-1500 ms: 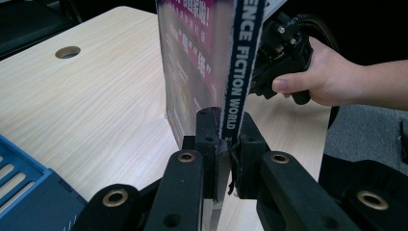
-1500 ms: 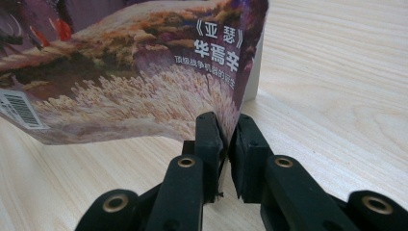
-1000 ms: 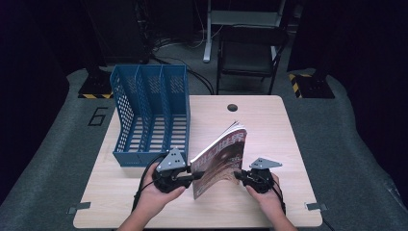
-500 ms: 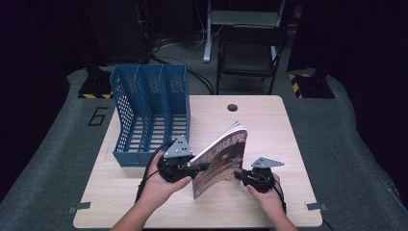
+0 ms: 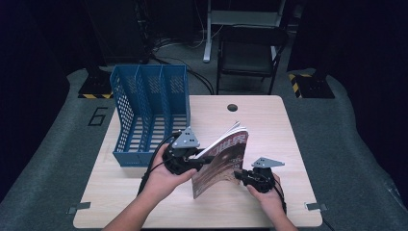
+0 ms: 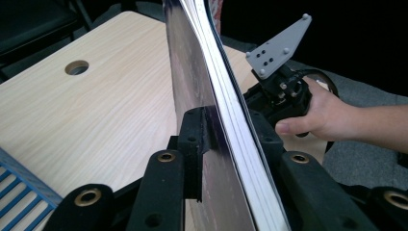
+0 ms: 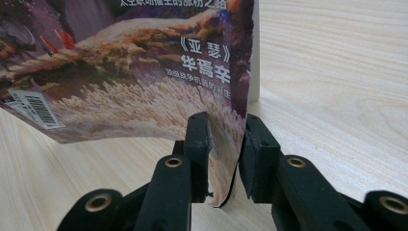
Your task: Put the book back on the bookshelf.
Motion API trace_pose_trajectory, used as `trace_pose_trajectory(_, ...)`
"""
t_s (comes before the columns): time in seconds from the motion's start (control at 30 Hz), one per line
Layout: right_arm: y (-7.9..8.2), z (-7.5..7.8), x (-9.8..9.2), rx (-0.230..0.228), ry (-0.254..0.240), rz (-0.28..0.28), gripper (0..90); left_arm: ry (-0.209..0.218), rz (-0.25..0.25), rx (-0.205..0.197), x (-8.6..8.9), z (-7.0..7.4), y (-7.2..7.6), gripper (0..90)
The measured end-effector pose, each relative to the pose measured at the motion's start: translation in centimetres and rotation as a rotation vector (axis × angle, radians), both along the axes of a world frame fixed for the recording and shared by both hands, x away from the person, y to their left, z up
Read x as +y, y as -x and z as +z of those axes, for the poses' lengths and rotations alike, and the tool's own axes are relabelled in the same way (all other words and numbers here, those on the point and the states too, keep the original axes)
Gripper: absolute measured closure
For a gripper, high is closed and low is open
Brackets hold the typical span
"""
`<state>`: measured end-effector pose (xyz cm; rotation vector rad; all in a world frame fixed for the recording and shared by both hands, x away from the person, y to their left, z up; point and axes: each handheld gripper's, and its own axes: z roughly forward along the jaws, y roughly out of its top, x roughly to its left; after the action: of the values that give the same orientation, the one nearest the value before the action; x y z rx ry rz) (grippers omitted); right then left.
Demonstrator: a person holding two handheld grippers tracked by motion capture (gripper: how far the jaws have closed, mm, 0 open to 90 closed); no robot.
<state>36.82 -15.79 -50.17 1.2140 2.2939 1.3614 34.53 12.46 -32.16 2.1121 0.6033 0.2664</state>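
Each black hand-held gripper (image 5: 204,160) carries a grey triangular plate.

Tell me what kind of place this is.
Probably a recording studio or lab: a light wooden table with a cable hole sits amid dark surroundings, the grey floor bears a painted number 6, and yellow-black hazard tape marks equipment bases near a black chair.

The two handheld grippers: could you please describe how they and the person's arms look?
The left gripper and right gripper are black, each with two blocky jaws on linked arms with brass-ringed pivot holes. Each carries a grey three-cornered plate dotted with small holes, and a black cable trails from the left one. The forearms are bare, with no sleeves in view.
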Motion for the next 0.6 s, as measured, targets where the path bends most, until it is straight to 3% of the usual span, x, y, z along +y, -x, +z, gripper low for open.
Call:
trace_pose_trajectory(0.33, 0.02, -0.01, -0.01, 0.003, -0.001, -0.001, 74.2, -0.019, 0.047, 0.020, -0.69, 0.10, -0.29, 77.8)
trace_pose_trajectory(0.6, 0.03, -0.03, 0.01, 0.003, -0.001, -0.001, 73.7, -0.062, 0.059, 0.017, -0.79, 0.40, -0.41, 83.0)
